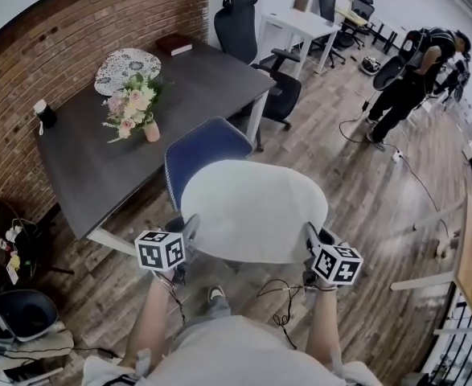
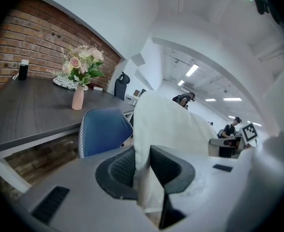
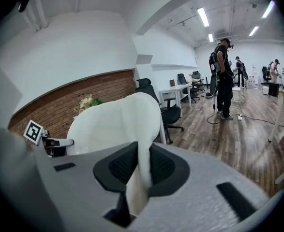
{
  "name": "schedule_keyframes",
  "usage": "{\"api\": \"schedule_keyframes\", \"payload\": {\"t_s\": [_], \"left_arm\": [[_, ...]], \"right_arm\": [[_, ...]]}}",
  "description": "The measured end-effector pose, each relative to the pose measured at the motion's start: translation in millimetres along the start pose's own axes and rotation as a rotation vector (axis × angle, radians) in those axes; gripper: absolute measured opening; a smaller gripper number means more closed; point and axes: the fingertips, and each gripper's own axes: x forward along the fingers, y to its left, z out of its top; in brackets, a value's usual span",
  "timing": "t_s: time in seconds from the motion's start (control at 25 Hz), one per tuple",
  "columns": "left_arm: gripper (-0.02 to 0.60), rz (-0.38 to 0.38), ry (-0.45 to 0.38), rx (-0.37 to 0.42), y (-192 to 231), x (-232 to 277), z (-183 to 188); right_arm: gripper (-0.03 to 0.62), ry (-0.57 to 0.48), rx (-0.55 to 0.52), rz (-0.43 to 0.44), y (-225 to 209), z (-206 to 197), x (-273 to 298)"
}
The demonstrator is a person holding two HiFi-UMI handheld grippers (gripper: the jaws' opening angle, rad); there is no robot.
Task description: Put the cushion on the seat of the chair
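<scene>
A flat white round cushion point(image 1: 253, 209) hangs level in front of me, held by both edges. My left gripper point(image 1: 184, 233) is shut on its left edge, and the cushion point(image 2: 166, 124) rises between the dark pads. My right gripper point(image 1: 314, 244) is shut on the right edge, with the cushion point(image 3: 116, 123) pinched the same way. Just beyond the cushion stands the blue chair point(image 1: 205, 154), only its backrest showing, pushed toward the dark table point(image 1: 91, 167). The cushion hides the chair's seat. The blue chair point(image 2: 103, 129) also shows in the left gripper view.
On the table stand a pink vase of flowers point(image 1: 133, 108), a lace doily point(image 1: 126, 67), a book point(image 1: 174, 45) and a small dark device point(image 1: 46, 114). A black office chair point(image 1: 277, 87) stands at the table's far end. A person point(image 1: 409, 84) stands far right, cables on the floor.
</scene>
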Motion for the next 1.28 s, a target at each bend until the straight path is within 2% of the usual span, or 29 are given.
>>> {"api": "schedule_keyframes", "payload": {"t_s": [0.2,0.44,1.12,1.28], "left_arm": [[0.073,0.003,0.014,-0.041,21.7,13.5,-2.2],[0.074,0.012,0.025,-0.069,28.5,22.7,-10.5],[0.074,0.05,0.046,-0.079,21.4,58.0,-7.5],[0.074,0.073,0.09,-0.101,24.7,63.6,-23.8]], "right_arm": [[0.058,0.029,-0.017,-0.009,6.5,2.9,20.9],[0.058,0.056,-0.024,-0.013,3.3,0.0,30.2],[0.058,0.092,-0.036,0.004,-30.1,10.8,63.1],[0.058,0.14,-0.023,0.014,-37.4,-3.9,74.4]]}}
